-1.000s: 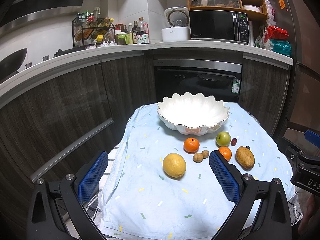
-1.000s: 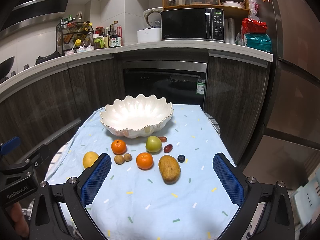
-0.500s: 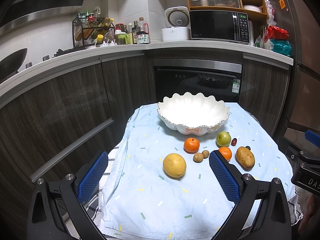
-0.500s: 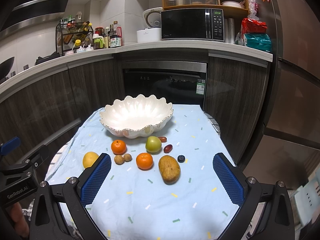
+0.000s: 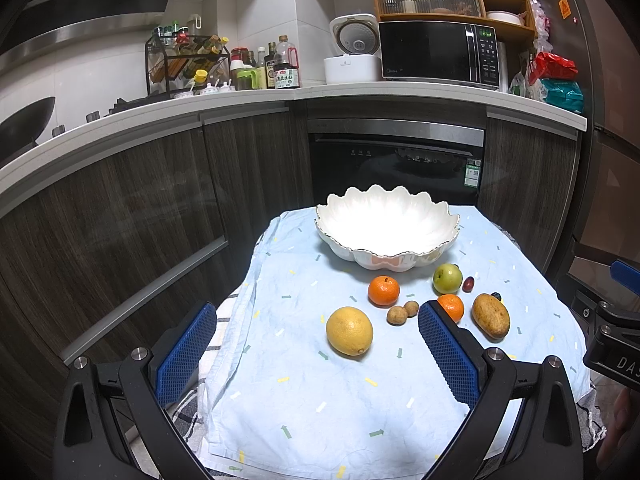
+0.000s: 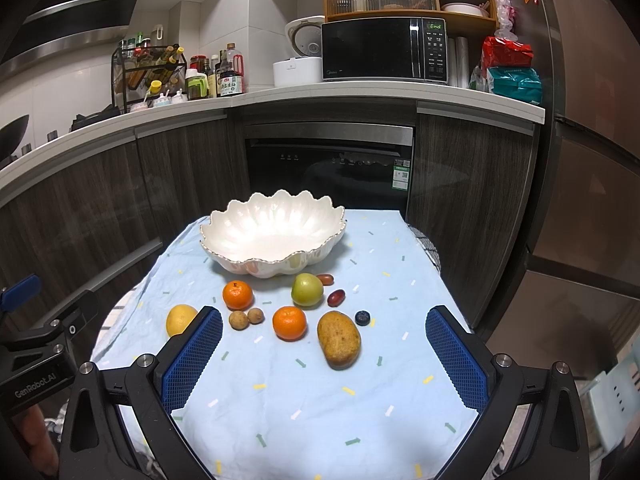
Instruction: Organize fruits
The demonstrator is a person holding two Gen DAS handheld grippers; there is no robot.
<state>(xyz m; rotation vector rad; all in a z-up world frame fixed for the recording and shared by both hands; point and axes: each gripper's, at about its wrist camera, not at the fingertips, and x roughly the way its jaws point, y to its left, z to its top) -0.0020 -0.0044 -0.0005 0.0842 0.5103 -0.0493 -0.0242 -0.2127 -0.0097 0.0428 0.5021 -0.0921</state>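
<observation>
An empty white scalloped bowl (image 5: 386, 228) (image 6: 272, 230) stands at the far side of a light blue cloth. In front of it lie a yellow citrus (image 5: 349, 331) (image 6: 181, 319), two oranges (image 5: 383, 290) (image 6: 289, 322), a green apple (image 6: 307, 289), a brown mango (image 6: 339, 339), two small brown fruits (image 6: 245, 317), red grapes (image 6: 336, 297) and a blueberry (image 6: 362, 317). My left gripper (image 5: 316, 330) is open, hovering near the cloth's front left. My right gripper (image 6: 324, 334) is open above the front right. Neither touches any fruit.
The small table (image 6: 400, 248) sits in a kitchen corner, with dark cabinets and an oven (image 6: 328, 168) behind. A counter above carries a microwave (image 6: 384, 50), a rice cooker and bottles. A fridge (image 6: 592, 160) stands at the right. Each gripper shows at the other view's edge.
</observation>
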